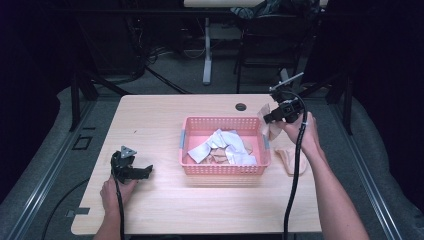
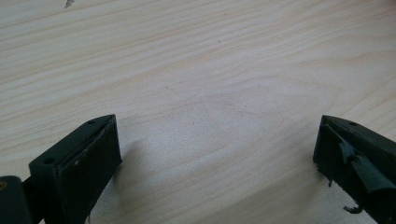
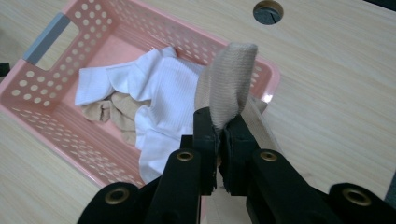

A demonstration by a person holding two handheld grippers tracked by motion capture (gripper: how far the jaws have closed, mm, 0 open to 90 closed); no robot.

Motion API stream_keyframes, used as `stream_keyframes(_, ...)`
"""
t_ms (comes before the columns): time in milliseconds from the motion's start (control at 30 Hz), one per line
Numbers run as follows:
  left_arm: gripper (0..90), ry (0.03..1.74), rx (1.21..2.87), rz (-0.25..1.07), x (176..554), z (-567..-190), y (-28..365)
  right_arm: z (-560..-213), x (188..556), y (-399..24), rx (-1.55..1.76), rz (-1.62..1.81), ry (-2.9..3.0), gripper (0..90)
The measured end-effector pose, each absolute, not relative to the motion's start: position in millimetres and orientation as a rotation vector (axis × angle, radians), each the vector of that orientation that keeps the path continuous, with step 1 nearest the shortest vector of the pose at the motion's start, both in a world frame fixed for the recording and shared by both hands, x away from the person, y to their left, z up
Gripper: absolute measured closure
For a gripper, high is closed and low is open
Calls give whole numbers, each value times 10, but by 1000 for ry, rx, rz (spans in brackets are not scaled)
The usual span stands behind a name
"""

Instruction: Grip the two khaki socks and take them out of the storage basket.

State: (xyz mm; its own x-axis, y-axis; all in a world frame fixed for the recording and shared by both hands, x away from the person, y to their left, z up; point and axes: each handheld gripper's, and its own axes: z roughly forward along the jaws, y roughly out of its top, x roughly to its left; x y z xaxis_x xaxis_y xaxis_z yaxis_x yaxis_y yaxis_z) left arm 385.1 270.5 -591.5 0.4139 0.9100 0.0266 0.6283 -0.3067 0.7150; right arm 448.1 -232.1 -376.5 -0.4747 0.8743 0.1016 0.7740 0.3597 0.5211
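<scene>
High view is showing the table (image 1: 165,210), then the pink basket (image 1: 223,171) of socks near its far right edge. Right gripper (image 1: 271,116) is clamping a beige sock (image 3: 229,79) just beside the basket's right rim, probably to drop it inside; another beige sock (image 1: 290,159) is waiting by the table's right edge. Left gripper (image 1: 145,172), jaws apart, is idling over open wood.

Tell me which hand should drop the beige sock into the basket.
Right. The right gripper is shut on the beige sock beside the pink basket; the left gripper sits open, far off.
</scene>
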Motion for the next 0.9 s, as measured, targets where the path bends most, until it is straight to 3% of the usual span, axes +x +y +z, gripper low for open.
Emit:
stream_keyframes(433,4,1299,2043,579,3852,-5916,2701,-3799,4435,-2671,1557,743,2347,854)
stream_keyframes(900,4,1302,2038,577,3855,-5918,2698,-4214,4521,-2972,1681,657,2322,854)
